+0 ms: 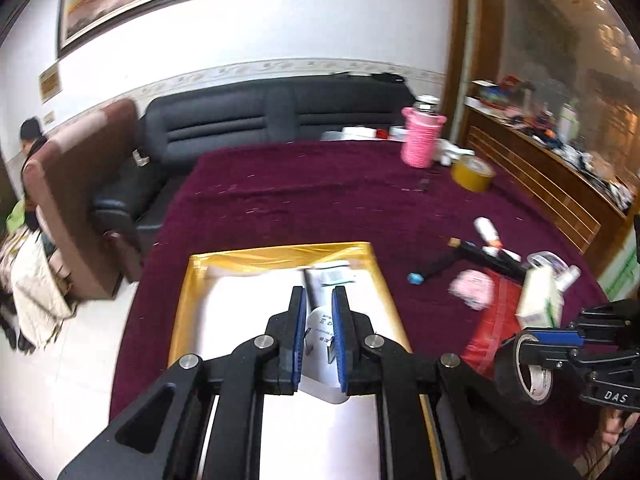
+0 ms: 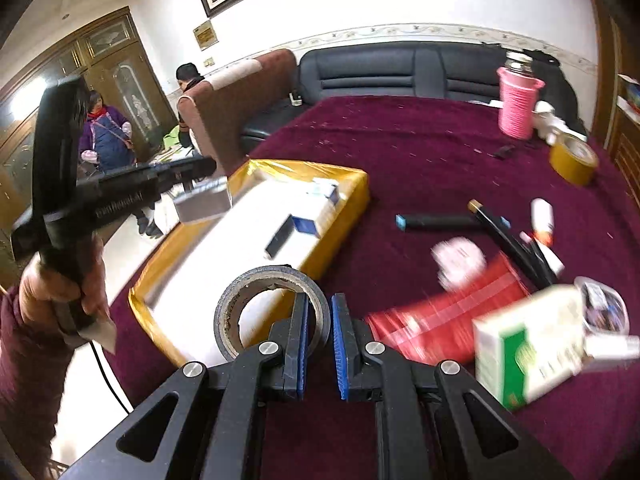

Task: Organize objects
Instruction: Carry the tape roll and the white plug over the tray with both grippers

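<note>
left claw (image 1: 320, 300): clamped on a white tube-ish thing (image 1: 320, 322), hanging over the gold tray, which filled the 6 o'clock part of its view. Label was too blurry to read.
right claw (image 2: 320, 308): pinched shut on the wall of the dark tape roll (image 2: 272, 312), one jaw inside the ring and one outside, roll sticking out toward 10 o'clock.
gold tray (image 2: 348, 208): sat at 11 o'clock from the right claw, white inside, already had a couple of small boxes (image 2: 320, 204) near its far end.
leftovers on the tabletop (image 2: 400, 140): red packet (image 2: 440, 320), green-and-white carton (image 2: 528, 352), pink pouch (image 2: 460, 260), black pens (image 2: 440, 222), all between 1 and 3 o'clock. Yellow tape (image 2: 574, 160) and pink cup (image 2: 516, 100) further back.
how I'd do it: lower both over bare white tray floor, not on the boxes, and only let go once low so the roll can't wheel off.
watch out: both claws were close, stagger the drops.
</note>
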Tool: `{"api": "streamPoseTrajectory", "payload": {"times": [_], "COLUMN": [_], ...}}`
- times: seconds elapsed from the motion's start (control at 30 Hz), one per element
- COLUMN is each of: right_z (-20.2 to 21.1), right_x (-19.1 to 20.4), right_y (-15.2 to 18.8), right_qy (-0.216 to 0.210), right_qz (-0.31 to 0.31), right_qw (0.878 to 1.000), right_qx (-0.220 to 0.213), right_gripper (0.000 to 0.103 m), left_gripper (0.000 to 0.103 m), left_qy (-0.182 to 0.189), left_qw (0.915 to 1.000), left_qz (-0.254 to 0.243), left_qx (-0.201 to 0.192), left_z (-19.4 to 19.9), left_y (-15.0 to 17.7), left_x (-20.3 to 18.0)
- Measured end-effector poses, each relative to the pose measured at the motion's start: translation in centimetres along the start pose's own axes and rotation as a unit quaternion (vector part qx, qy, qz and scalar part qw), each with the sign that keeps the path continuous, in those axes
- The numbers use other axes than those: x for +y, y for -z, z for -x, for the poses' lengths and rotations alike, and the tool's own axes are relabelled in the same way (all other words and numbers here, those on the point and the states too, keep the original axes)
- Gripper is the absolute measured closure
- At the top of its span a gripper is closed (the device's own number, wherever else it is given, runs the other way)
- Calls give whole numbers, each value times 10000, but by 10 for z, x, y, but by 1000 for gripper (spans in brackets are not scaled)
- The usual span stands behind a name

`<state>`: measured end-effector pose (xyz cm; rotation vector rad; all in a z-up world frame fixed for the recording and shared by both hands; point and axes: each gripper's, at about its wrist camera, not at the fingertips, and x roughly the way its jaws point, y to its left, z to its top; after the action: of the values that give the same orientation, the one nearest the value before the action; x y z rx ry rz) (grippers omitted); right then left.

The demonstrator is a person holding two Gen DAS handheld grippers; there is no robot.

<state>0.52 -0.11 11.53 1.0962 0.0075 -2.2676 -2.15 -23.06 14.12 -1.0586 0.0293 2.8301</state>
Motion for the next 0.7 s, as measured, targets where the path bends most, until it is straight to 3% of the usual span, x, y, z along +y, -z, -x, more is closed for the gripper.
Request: {"api": "streamPoseTrajectory", "payload": {"times": [0.37,0.7], "right_z": [-127,-213], "right_x": [40,40], "right_y": [-89,-118], "right_qy": [189,419], "right_qz": [-34,-169], "right_qw": [9989,9948], "right_qx": [433,917], "right_gripper": [90,90], "left_gripper": [91,91], "left_qy": [-382,-361], "left_qw": [9961,9900], "left_qz": [688,1140], "left_qx": [394,749], "left_z": [-77,-124], "left_y": [-3,7], "left_x": [73,103]}}
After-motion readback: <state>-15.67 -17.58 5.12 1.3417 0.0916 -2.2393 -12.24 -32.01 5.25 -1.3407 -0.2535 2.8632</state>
